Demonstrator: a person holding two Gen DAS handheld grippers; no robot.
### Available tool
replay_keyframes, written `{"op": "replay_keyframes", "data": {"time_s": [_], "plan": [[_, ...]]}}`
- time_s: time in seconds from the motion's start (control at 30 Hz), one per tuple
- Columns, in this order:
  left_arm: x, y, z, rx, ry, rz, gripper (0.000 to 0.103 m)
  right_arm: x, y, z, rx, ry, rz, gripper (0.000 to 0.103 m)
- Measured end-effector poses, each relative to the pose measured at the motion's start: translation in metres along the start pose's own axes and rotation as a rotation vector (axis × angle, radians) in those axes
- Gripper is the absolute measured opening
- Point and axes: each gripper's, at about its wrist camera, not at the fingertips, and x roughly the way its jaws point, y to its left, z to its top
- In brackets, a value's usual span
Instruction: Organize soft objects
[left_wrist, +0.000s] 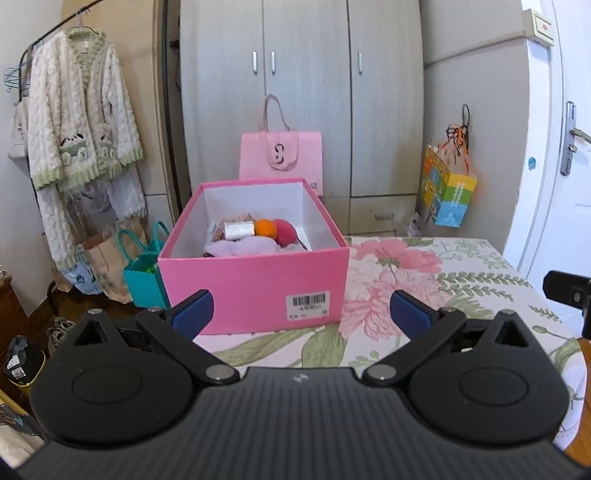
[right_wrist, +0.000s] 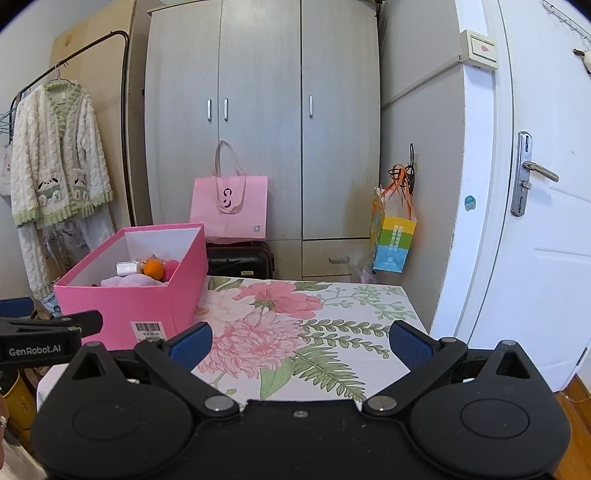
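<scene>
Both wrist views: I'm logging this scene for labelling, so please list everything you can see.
pink box: 1, pink, open, on the floral table
soft items: several, orange ball, red ball, lilac cloth, inside the box
pink bag: 1, against the grey wardrobe
colourful bag: 1, hanging on the wardrobe's side
robe: 1, white and green, on the rack
door: 1, white, right
left gripper: open, blue fingers
right gripper: open, empty

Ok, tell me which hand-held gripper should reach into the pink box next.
Left. The left hand-held gripper is open and faces the pink box head-on; the right hand-held gripper points at bare floral tablecloth.
</scene>
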Motion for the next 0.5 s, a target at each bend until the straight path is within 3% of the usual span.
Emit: {"op": "replay_keyframes", "data": {"time_s": [0.5], "plan": [[-0.0019,-0.005,-0.0027,0.009,0.005,-0.006,0.103,-0.0002,0.0032,-0.002,-0.014,0.004,0.007,0.103]]}}
